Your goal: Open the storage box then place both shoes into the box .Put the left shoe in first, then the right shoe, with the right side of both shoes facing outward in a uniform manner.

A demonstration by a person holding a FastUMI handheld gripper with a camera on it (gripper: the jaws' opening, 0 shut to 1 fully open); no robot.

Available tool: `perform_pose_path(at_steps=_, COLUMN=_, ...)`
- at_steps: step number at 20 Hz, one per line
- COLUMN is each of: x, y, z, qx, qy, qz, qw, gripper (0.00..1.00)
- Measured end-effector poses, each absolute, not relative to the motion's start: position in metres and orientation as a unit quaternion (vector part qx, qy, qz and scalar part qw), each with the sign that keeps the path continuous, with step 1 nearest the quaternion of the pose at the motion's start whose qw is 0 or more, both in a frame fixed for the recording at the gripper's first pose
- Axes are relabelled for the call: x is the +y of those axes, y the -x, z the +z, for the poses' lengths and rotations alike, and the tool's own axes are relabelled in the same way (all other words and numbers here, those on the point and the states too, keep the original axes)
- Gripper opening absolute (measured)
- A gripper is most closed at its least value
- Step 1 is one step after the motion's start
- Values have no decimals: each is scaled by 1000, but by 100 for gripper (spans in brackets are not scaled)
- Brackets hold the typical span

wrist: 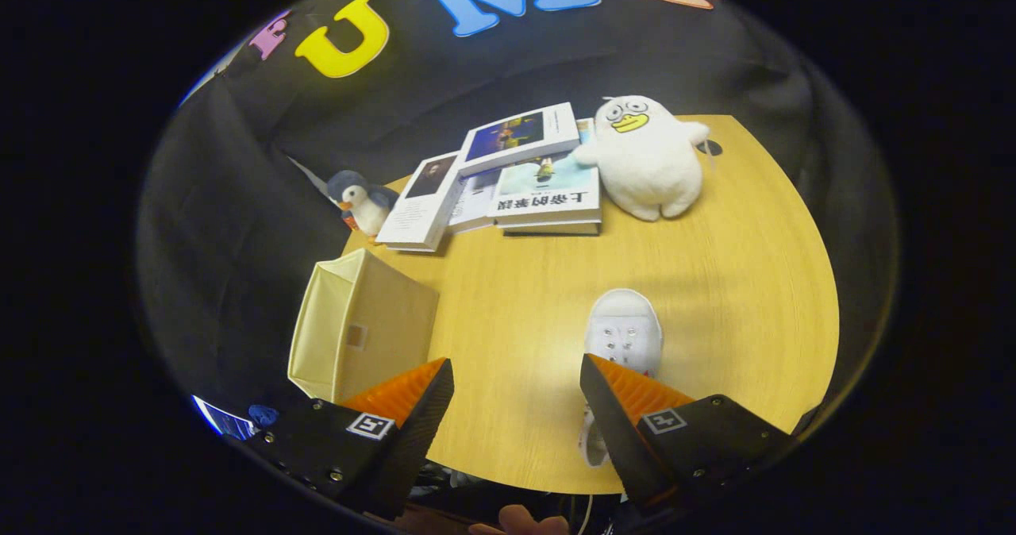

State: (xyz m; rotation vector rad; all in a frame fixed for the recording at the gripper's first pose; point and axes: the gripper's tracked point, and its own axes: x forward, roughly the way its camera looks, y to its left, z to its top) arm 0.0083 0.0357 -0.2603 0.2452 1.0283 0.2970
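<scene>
Gripper view: the gripper was held above the counter with its jaws wide apart and empty. A white shoe lay at lower centre-right, partly hidden behind the right finger. The fabric storage box, lower left, appeared open-topped. The shoe was judged light and pliable, best gripped at the stiffer heel collar.

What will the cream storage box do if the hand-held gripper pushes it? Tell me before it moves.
The storage box looks like thin fabric, so its walls would probably flex. It looks light, so it would likely slide on the smooth wooden table. It sits near the table's edge, so a push outward might send it off. The hand-held gripper is open, its fingers holding nothing.
</scene>
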Motion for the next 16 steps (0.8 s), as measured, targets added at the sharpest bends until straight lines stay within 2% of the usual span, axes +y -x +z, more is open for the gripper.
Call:
perform_pose_path(at_steps=9, x=-17, y=4, z=-324, qx=517, qy=-169, qz=106, qw=833, gripper=97)
perform_pose_path(at_steps=16, x=-44, y=15, z=-372, qx=552, qy=-94, qz=86, qw=824, gripper=96)
